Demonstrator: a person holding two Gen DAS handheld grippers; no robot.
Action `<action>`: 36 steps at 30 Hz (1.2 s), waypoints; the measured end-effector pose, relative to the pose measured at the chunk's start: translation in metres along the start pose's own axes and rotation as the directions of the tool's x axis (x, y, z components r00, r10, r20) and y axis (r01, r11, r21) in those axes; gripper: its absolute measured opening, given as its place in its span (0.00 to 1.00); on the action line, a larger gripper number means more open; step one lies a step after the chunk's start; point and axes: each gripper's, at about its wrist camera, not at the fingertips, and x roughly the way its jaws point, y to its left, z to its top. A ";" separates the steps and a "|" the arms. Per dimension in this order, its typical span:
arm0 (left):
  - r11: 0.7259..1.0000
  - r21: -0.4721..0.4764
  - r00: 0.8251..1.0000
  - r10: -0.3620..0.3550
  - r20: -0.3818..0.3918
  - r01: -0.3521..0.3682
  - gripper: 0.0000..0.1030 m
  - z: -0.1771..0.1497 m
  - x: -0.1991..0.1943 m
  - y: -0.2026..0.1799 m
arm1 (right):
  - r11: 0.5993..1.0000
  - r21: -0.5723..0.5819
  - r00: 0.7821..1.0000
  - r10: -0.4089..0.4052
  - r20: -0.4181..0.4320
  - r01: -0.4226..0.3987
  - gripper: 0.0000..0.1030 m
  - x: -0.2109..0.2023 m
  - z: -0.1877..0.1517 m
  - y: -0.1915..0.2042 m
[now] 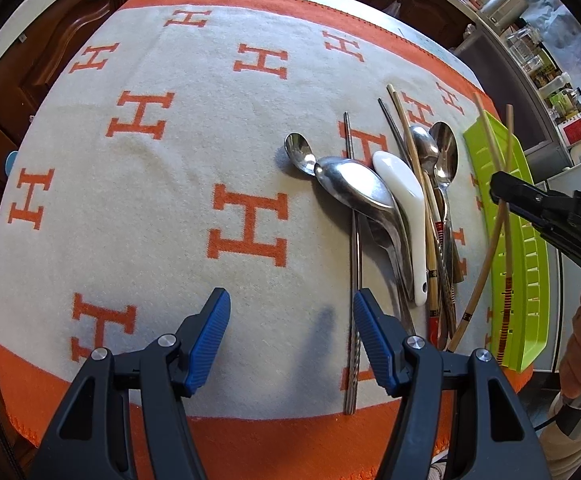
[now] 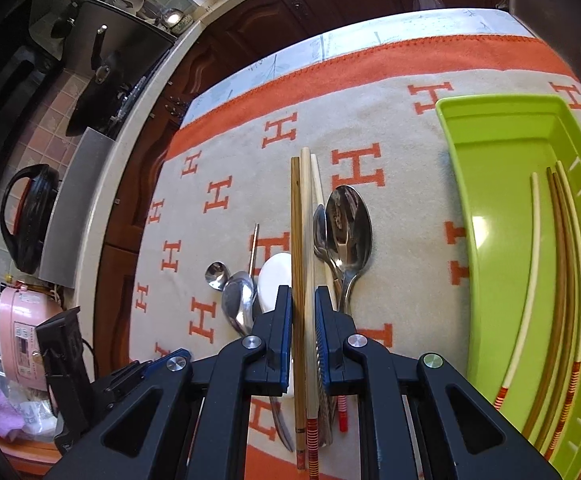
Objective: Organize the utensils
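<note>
Blue ribbed pads (image 1: 210, 332) tip my left tongs (image 1: 290, 340), nearest the lens in the left wrist view; they stand released above the blanket (image 1: 130, 208), nothing between them. Just past the right pad, a steel chopstick (image 1: 355, 280) lies lengthwise on the orange-and-cream cloth that covers the surface.

Beyond it sits the utensil pile: a large steel spoon (image 1: 350, 186), a small spoon (image 1: 300, 152) touching its bowl at the left, a white ceramic spoon (image 1: 402, 200) lying against its right side, then two more steel spoons (image 1: 444, 148) mixed with wooden and metal chopsticks.

My right tongs (image 2: 303, 320) are clenched on a pair of chopsticks (image 2: 301, 240), one darker, one pale, raised above the pile and pointing away from me. In the left wrist view this pair (image 1: 504, 208) hangs between the pile and the tray (image 1: 530, 280).

Green plastic, the tray (image 2: 490, 168) lies right of the pile, just beside it. Several chopsticks (image 2: 558, 260) already rest inside, along its slotted far wall.

Farthest off, dark wooden cabinets (image 2: 310, 4) line the room behind the surface.
</note>
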 end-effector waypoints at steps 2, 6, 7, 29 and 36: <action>1.000 0.004 1.000 0.005 0.003 -0.005 0.60 -0.001 -0.001 -0.002 | 1.000 -0.004 1.000 0.006 0.022 -0.006 0.10 -0.016 -0.004 -0.002; 1.000 0.009 1.000 0.012 0.004 -0.012 0.60 -0.001 -0.003 -0.006 | 1.000 -0.008 0.997 0.029 0.067 -0.028 0.10 -0.045 -0.011 -0.011; 1.000 0.013 1.000 0.013 0.004 -0.013 0.60 -0.001 -0.004 -0.008 | 0.999 -0.010 0.996 0.032 0.077 -0.031 0.10 -0.051 -0.013 -0.012; 0.946 0.304 0.993 -0.114 -0.009 0.111 0.58 0.007 0.008 -0.116 | 0.999 -0.008 0.997 0.052 0.054 -0.052 0.10 -0.035 -0.026 -0.015; 0.940 0.316 0.992 -0.116 -0.057 0.128 0.57 0.004 0.022 -0.126 | 0.998 0.027 0.998 0.047 0.046 -0.048 0.10 -0.028 -0.027 -0.032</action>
